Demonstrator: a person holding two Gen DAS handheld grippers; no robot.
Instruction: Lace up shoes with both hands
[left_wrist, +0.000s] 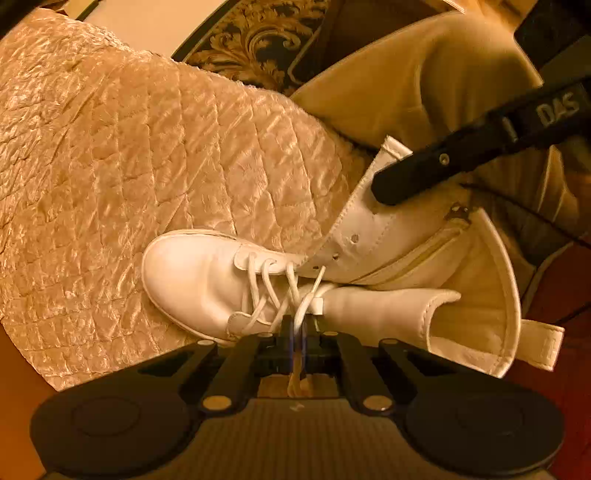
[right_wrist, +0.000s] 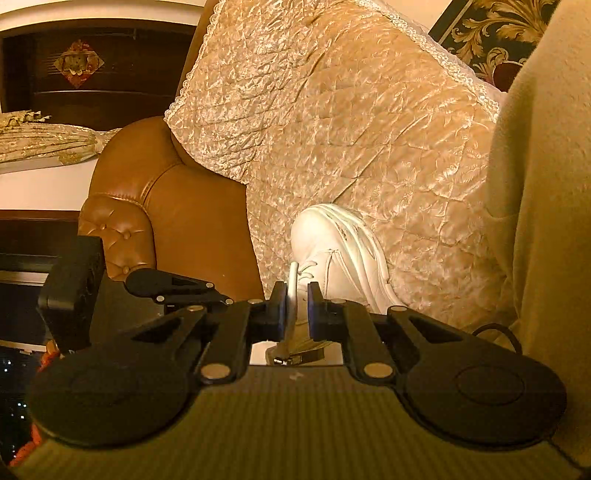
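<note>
The left gripper, clamped on the lace, hangs over the boot; right gripper jaws stand slightly apart around the other lace end.

Just ahead of the left gripper, which is black, lies a plain white boot with white laces. Under the boot spreads a pale gold quilted cover stitched in diamonds. Far beyond it hangs a dark panel with gold scrollwork. Left of the black right gripper stands a tan leather armchair, button-tufted.
</note>
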